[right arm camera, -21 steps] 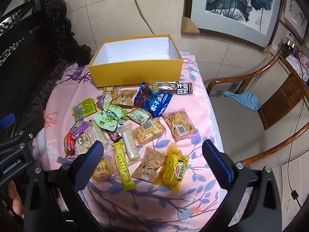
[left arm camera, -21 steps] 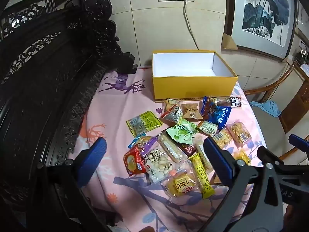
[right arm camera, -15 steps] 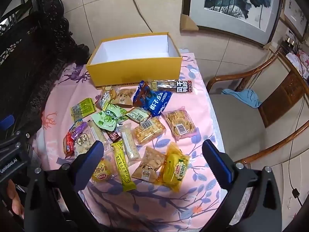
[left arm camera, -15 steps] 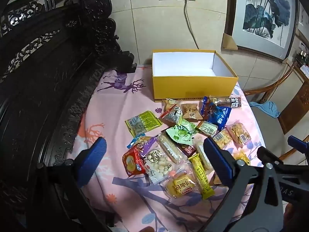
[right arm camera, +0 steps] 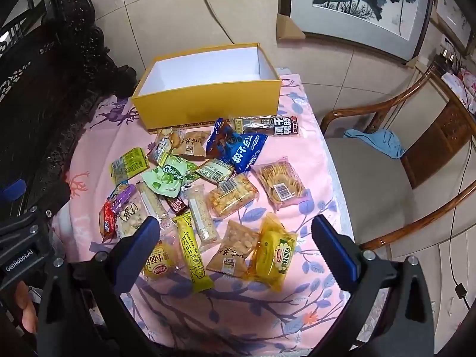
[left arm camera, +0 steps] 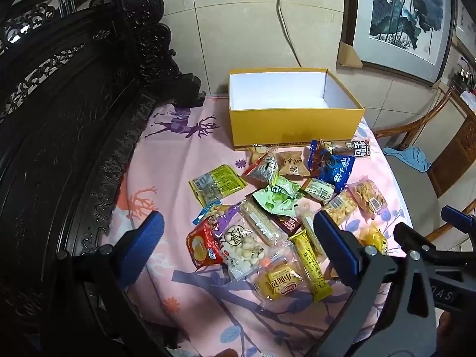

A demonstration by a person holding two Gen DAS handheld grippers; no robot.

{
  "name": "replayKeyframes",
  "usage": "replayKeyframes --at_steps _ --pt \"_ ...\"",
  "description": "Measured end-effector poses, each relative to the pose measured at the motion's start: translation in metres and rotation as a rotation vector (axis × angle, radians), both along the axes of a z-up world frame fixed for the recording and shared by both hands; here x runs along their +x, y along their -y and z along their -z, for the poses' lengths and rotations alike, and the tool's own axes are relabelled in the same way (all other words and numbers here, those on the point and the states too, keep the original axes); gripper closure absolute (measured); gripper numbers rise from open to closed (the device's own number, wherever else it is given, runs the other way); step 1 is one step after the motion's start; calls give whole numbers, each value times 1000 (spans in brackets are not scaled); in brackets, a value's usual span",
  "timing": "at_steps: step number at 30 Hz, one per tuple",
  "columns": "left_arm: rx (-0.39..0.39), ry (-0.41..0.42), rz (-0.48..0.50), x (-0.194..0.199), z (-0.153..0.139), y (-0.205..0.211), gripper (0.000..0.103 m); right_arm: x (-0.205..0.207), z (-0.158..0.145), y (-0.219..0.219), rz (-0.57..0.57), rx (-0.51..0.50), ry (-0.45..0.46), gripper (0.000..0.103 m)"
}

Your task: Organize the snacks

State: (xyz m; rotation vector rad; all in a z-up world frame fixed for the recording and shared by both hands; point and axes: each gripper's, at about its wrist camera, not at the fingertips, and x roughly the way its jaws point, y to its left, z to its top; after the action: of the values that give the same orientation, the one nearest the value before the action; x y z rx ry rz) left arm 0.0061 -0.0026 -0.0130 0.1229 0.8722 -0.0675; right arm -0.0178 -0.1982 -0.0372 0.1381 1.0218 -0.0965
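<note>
1. Both the left gripper and right gripper hang spread wide, holding nothing.
2. Snacks lie scattered just ahead of the fingers, probably sorting-ready.
3. Yellow box sits beyond them, empty.

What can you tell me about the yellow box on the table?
The yellow box looks like cardboard: yellow outside, white inside, no lid on it, and nothing visible inside. It stands upright at the far end of the pink tablecloth, near the tiled wall. Small lettering runs along its bottom edge. A few snack packets lie right against its front.
</note>
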Motion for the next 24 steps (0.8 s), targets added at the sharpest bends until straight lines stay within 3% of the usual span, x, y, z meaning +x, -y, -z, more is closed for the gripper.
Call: replayKeyframes --at_steps 24 --pt "-2 -14 -6 2 2 -4 2 3 5 -7 -22 9 -10 1"
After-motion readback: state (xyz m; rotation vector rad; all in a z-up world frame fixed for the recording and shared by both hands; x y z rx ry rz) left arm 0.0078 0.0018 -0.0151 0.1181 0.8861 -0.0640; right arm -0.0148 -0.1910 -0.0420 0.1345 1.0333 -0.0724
